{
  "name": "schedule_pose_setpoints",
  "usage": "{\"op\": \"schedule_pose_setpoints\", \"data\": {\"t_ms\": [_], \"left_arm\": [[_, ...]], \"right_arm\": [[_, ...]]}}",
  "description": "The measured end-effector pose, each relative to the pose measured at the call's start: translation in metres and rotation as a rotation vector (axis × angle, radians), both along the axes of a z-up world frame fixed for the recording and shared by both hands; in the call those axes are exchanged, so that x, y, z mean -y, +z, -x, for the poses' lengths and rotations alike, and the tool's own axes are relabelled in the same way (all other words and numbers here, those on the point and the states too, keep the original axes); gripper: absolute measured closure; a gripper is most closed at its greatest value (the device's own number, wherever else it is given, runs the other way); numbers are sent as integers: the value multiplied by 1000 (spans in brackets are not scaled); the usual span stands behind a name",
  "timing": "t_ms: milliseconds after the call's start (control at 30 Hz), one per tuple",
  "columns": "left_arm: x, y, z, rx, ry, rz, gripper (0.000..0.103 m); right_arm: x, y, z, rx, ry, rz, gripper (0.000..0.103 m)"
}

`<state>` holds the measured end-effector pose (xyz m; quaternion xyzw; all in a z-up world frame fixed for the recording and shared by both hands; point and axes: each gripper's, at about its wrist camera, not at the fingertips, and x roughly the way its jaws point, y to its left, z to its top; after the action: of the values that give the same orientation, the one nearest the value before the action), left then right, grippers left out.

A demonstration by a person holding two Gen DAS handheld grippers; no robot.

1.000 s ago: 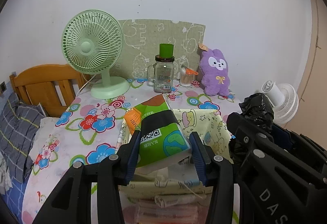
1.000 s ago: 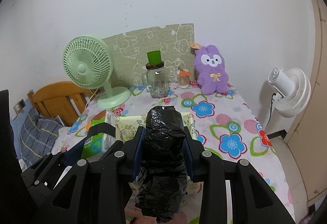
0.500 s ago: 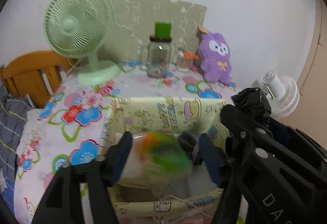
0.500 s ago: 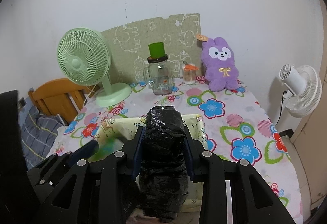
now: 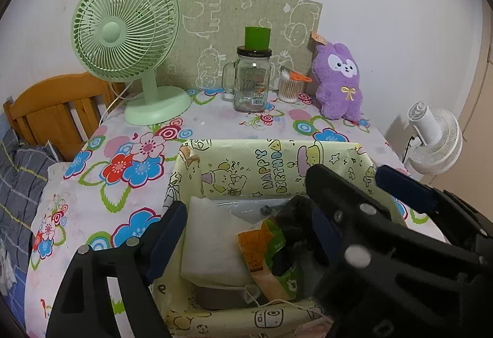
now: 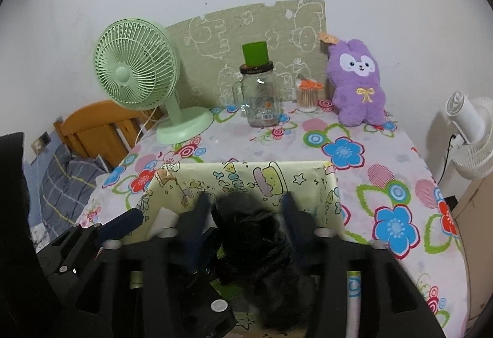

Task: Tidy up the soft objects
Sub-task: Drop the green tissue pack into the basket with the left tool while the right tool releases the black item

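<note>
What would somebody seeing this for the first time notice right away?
Probably the yellow cartoon-print box at the near edge of the flowered tablecloth, with a green and orange packet and a black plastic bundle lying inside. Both the left gripper and right gripper stand open over it, their jaws having just opened. At the back, a green fan stands left and a purple plush rabbit right.

Below both tools a box (image 5: 271,159) on the tabletop (image 5: 215,125) holds a packet (image 5: 271,248) left of a bag (image 6: 258,233); beyond stand fan (image 5: 126,30), jar (image 5: 251,82), plush (image 5: 337,80).
</note>
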<state>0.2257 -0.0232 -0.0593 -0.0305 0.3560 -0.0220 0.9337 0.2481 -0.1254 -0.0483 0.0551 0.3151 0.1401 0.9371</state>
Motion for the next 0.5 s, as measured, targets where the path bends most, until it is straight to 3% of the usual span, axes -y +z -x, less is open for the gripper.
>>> {"op": "schedule_pose_setpoints", "data": {"t_ms": [167,300,500], "left_arm": [[3,2,4,9,-9,-7,13],[4,2,8,10,-12,-9,4],[4,9,22,31,-11,-9,2]], "right_arm": [[4,1,5,9,-20,8,21],[5,3,12,10,-37,21,19],[7,9,25,27,-48,33,18]]}}
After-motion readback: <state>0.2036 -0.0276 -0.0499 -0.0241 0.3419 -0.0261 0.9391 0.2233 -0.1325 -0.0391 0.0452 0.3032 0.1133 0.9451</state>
